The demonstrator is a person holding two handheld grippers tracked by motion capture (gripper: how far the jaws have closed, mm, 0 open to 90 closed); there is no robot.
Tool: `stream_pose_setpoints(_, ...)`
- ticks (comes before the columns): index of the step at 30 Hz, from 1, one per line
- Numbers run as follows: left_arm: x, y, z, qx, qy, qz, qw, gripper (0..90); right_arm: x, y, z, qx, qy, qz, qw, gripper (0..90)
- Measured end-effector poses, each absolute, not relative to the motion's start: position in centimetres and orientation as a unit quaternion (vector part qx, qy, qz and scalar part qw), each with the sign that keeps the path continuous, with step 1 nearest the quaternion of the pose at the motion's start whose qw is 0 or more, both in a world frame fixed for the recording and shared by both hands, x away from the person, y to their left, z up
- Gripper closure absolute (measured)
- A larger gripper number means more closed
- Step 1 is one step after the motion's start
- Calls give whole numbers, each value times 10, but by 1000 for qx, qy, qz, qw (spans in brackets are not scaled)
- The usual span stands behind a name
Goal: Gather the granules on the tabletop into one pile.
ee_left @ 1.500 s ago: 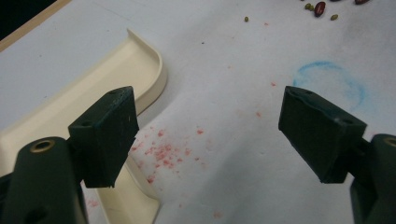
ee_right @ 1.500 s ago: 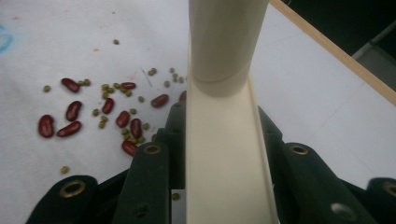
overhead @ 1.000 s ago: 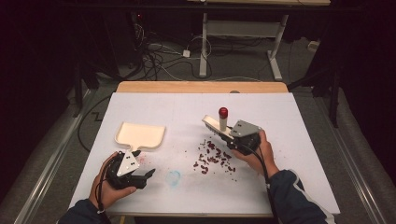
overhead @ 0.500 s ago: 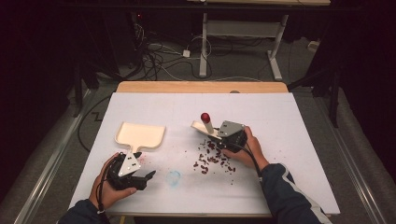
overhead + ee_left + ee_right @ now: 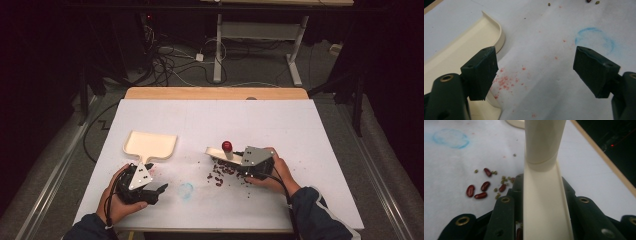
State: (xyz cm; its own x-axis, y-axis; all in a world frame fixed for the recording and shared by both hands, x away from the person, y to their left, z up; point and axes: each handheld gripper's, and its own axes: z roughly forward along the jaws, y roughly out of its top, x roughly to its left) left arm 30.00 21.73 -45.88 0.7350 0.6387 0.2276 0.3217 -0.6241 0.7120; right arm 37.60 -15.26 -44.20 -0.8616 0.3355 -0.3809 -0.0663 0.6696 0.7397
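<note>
High view: the right gripper lies low over the white table, right of centre, its jaws clamped on the cream handle of a small brush whose red knob stands up just above the jaws; the cream head of the brush rests at the upper left edge of a scatter of dark red beans lying on the sheet in front of the person's right hand. In the right gripper view the cream handle runs straight up between the two dark jaws, which press on it from both sides, and red beans mixed with small green ones lie on the white surface to the left of it, with a faint blue ring farther off. The left gripper rests near the front left of the table in the person's left hand, jaws spread wide with nothing between them. A cream dustpan lies flat just beyond it, handle toward that gripper. In the left gripper view the dustpan's raised rim sits beside the left jaw, and pink specks dot the sheet between the jaws
</note>
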Motion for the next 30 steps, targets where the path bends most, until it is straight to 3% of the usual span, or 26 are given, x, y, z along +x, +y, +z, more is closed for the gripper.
stream_pose_setpoints(9, 301, 217, -460, 870, 276, 234, 335, 195, 389, -142, -427, 98, 858, 426, 269, 672)
stream_pose_setpoints(16, 301, 218, -460, 870, 276, 233, 336, 195, 402, -101, -435, 69, 874, 399, 270, 672)
stream_pose_setpoints(21, 300, 219, -460, 870, 277, 232, 337, 195, 408, -88, -446, 44, 887, 393, 238, 671)
stream_pose_setpoints(30, 298, 220, -460, 871, 277, 231, 335, 195, 395, -103, -449, 2, 891, 415, 184, 669)
